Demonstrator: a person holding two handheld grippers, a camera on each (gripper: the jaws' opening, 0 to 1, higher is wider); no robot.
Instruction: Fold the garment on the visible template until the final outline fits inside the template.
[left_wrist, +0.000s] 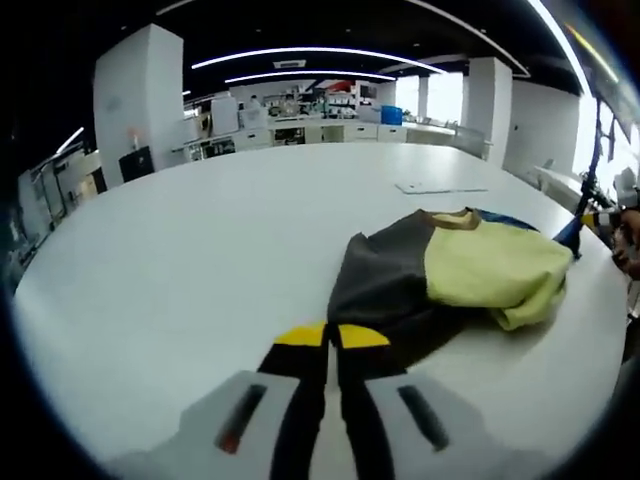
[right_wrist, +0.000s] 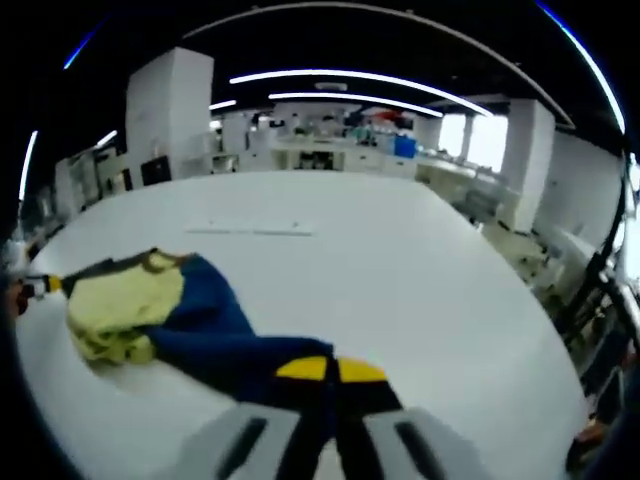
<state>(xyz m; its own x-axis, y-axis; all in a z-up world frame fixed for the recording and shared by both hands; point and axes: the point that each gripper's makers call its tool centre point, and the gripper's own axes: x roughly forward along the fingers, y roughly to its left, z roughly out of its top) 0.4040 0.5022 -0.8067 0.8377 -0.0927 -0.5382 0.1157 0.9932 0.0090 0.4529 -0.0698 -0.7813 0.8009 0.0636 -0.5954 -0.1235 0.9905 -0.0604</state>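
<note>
The garment (left_wrist: 480, 265) lies bunched on the white table (left_wrist: 200, 260), with a yellow-green body, a dark grey side and a blue side. In the left gripper view, my left gripper (left_wrist: 330, 335) has its yellow-tipped jaws shut on the dark grey part (left_wrist: 385, 280). In the right gripper view, my right gripper (right_wrist: 330, 368) is shut on the blue part (right_wrist: 215, 335), beside the yellow-green bunch (right_wrist: 120, 300). The right gripper (left_wrist: 590, 222) also appears at the far right of the left gripper view, at the blue edge. The left gripper (right_wrist: 40, 285) sits at the far left of the right gripper view.
A thin flat pale sheet or marking (left_wrist: 440, 187) lies on the table beyond the garment, also seen as a pale sheet or marking (right_wrist: 255, 230) in the right gripper view. Counters and shelves (left_wrist: 300, 125) stand far behind. The table edge (right_wrist: 545, 330) curves to the right.
</note>
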